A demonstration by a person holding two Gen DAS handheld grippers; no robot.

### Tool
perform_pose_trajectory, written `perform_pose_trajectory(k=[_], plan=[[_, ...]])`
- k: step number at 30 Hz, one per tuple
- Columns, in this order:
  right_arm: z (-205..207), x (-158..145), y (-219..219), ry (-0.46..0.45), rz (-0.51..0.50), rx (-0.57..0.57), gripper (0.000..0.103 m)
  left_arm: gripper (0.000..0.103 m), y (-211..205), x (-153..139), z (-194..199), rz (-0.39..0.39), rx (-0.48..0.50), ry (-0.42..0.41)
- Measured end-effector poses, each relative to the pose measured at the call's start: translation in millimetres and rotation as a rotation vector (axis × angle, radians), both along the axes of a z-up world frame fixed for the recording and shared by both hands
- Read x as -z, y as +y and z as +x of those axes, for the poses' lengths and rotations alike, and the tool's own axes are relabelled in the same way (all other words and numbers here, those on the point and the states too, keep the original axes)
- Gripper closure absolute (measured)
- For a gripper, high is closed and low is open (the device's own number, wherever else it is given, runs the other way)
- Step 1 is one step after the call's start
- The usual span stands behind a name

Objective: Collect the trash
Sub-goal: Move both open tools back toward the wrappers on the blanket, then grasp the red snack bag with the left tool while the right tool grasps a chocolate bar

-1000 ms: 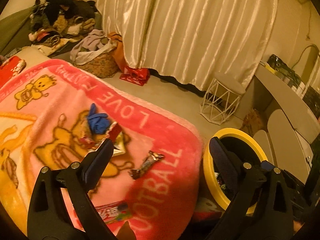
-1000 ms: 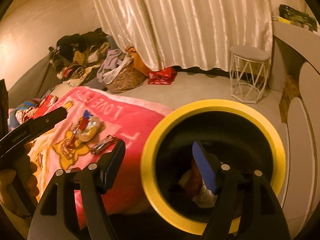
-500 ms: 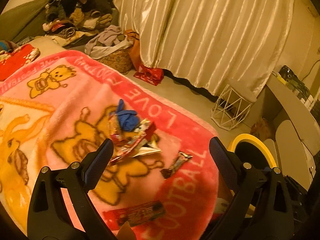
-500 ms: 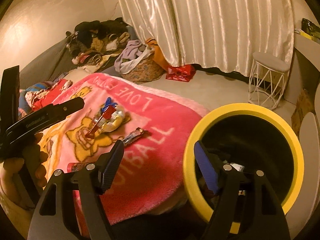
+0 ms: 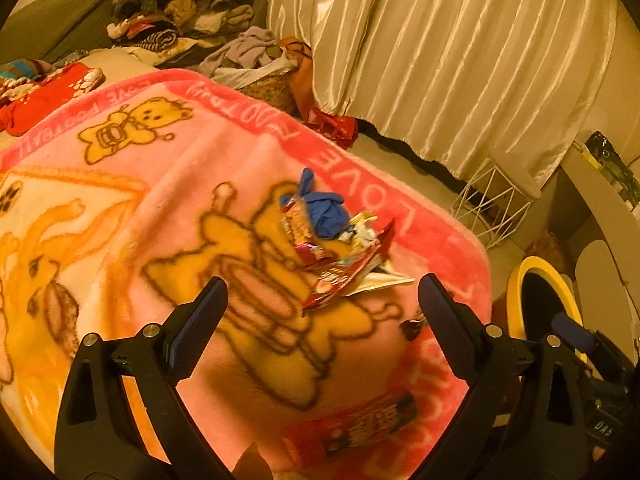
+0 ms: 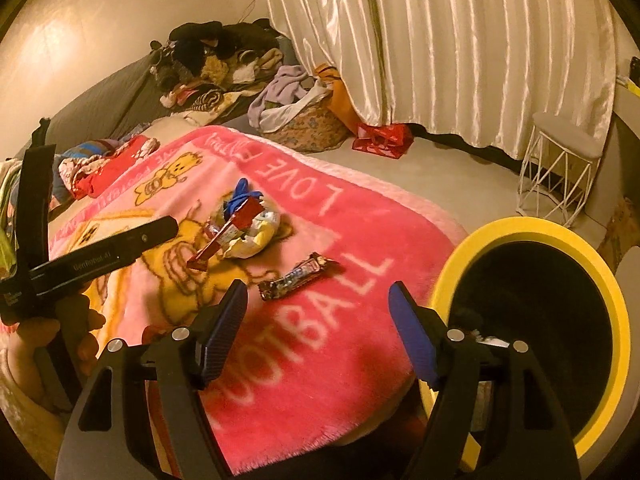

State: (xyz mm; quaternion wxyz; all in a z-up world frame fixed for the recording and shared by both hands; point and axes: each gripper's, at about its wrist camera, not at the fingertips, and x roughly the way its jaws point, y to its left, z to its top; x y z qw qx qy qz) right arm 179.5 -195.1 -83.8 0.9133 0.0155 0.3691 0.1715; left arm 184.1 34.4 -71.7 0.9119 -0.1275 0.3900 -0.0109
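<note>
A pile of snack wrappers (image 5: 340, 256) (image 6: 236, 232) topped by a crumpled blue glove (image 5: 324, 210) lies on the pink blanket (image 5: 160, 200) (image 6: 320, 320). My left gripper (image 5: 320, 312) hangs open just short of the pile, nothing between its fingers. A dark candy bar wrapper (image 6: 300, 276) lies a little beyond my open, empty right gripper (image 6: 316, 312); in the left wrist view only its end (image 5: 410, 326) shows beside the right finger. A flat red wrapper (image 5: 368, 424) lies near the blanket's front edge. The yellow-rimmed black bin (image 6: 532, 312) (image 5: 540, 304) stands on the floor at the blanket's right.
A white wire stool (image 6: 560, 168) stands by the cream curtain (image 6: 440, 40). A laundry basket (image 6: 304, 124), a red bag (image 6: 384, 140) and heaped clothes (image 6: 208, 64) lie at the back. A hand (image 6: 60, 332) holds the left gripper's handle at the left.
Both grippers have swung left, away from the bin and over the blanket. The wrapper pile now sits just ahead of the left gripper; the bin has slid to the right edge of both views.
</note>
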Motion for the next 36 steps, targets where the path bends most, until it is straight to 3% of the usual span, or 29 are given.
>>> perform_pose_trajectory(k=[6, 11, 27, 29, 36], plan=[[12, 10, 13, 0.019, -0.009, -0.012, 0.032, 0.032, 11, 17, 7, 0.007, 0.021, 0.044], [24, 20, 21, 0.044, -0.014, -0.012, 0.032, 0.051, 15, 30, 15, 0.002, 0.058, 0.088], [67, 47, 38, 0.105, -0.015, 0.019, 0.033, 0.059, 1, 47, 36, -0.015, 0.168, 0.12], [72, 50, 42, 0.112, -0.023, 0.021, 0.033, 0.065, -1, 48, 37, -0.018, 0.174, 0.122], [86, 63, 48, 0.16, -0.019, 0.024, 0.039, 0.066, -5, 49, 40, -0.018, 0.187, 0.123]])
